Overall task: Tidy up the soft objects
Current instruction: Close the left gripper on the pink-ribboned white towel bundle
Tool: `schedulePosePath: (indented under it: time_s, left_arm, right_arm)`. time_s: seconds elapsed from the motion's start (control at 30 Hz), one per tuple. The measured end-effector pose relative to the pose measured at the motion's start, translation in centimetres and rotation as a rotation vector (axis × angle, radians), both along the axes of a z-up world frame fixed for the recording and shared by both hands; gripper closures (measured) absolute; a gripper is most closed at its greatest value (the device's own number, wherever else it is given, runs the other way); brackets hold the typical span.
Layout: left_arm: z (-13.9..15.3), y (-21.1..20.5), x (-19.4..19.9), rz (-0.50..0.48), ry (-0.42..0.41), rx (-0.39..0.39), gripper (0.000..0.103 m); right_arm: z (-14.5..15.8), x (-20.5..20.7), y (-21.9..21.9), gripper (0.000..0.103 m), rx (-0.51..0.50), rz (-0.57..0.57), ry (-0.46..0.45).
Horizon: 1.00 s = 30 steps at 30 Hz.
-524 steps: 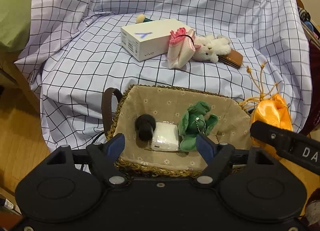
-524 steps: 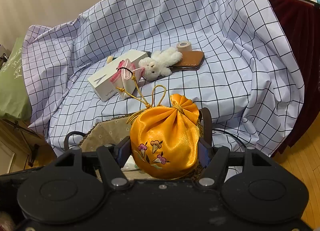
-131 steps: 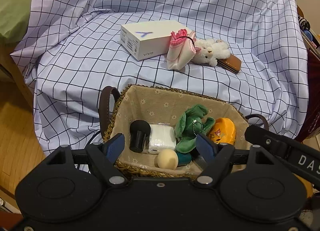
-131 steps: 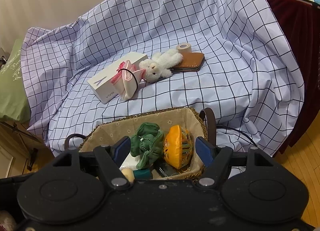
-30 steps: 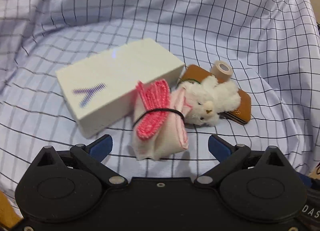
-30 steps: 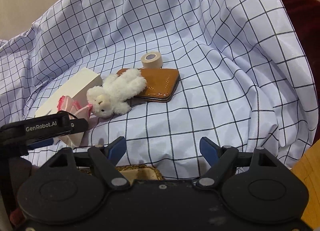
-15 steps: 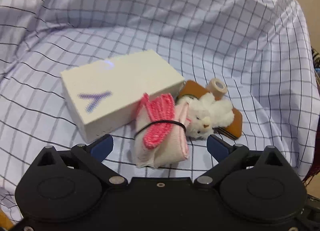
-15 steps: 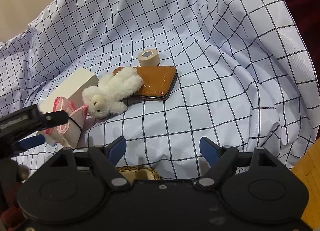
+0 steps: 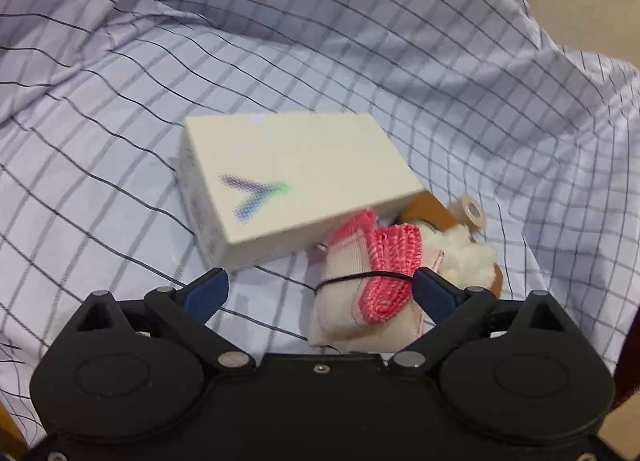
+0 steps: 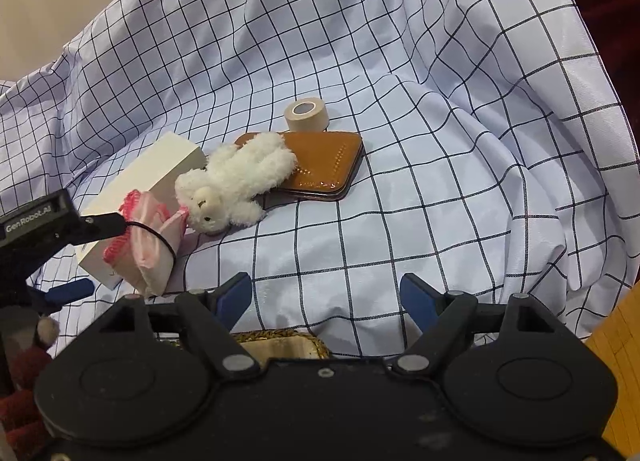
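Lying on a checked sheet [image 10: 400, 221] draped over a seat are five loose items: one white box [image 9: 296, 181] printed with a coloured Y, one pink-and-cream cloth bundle [image 9: 368, 289] cinched by a single black band, one white plush bear [image 10: 236, 185], one tan wallet [image 10: 324, 165] and one roll of beige tape [image 10: 306, 115]. In the left wrist view the box sits at about 11 o'clock from the bundle and touches it, while the bear pokes out at 3 o'clock behind the bundle, with the wallet and tape beyond at roughly 2 o'clock. The left gripper [image 9: 320, 287] has its blue-tipped jaws spread wide around the bundle; the right-hand pad looks to be touching or just beside the pink knit edge near the band, the other pad stands well clear over bare sheet at 9 o'clock, so nothing is clamped. That view is slightly blurred. The right gripper [image 10: 324, 297] hangs with its jaws moderately apart over empty sheet, holding and touching nothing; from it the bear lies at 11 o'clock, resting partly on the wallet, with the tape just behind at 12 o'clock. One corner of a woven basket [image 10: 280, 343] with a beige lining shows directly beneath the right gripper's jaws, at 6 o'clock.
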<state>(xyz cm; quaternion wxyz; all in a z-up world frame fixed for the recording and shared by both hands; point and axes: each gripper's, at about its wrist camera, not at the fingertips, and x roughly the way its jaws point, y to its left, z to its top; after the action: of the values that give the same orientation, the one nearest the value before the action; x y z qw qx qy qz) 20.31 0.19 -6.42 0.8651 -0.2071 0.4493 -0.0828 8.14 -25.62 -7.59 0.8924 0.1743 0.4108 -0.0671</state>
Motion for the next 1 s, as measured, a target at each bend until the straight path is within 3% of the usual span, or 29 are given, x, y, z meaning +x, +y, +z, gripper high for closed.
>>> schedulePosePath:
  time_s: [0.3,0.53,0.7,1.0]
  left_arm:
    - [-0.5,-3.4,1.0,-0.127,0.022,0.088,0.009]
    - [-1.1,-3.9,1.9,-0.119,0.027,0.096,0.012]
    - [-0.9,-4.1,1.8,-0.122,0.012,0.11,0.025]
    - [-0.1,-3.4,1.1,-0.127,0.004,0.101,0.028]
  right_arm:
    - [-0.1,-0.2,-0.4,0.022,0.002,-0.011,0.006]
    - [-0.4,0.0,-0.6,0.022,0.006,-0.022,0.016]
    - [-0.6,0.2,-0.5,0.022,0.008,-0.026,0.026]
    - [-0.2,1.0,-0.4,0.022,-0.014,-0.014,0.014]
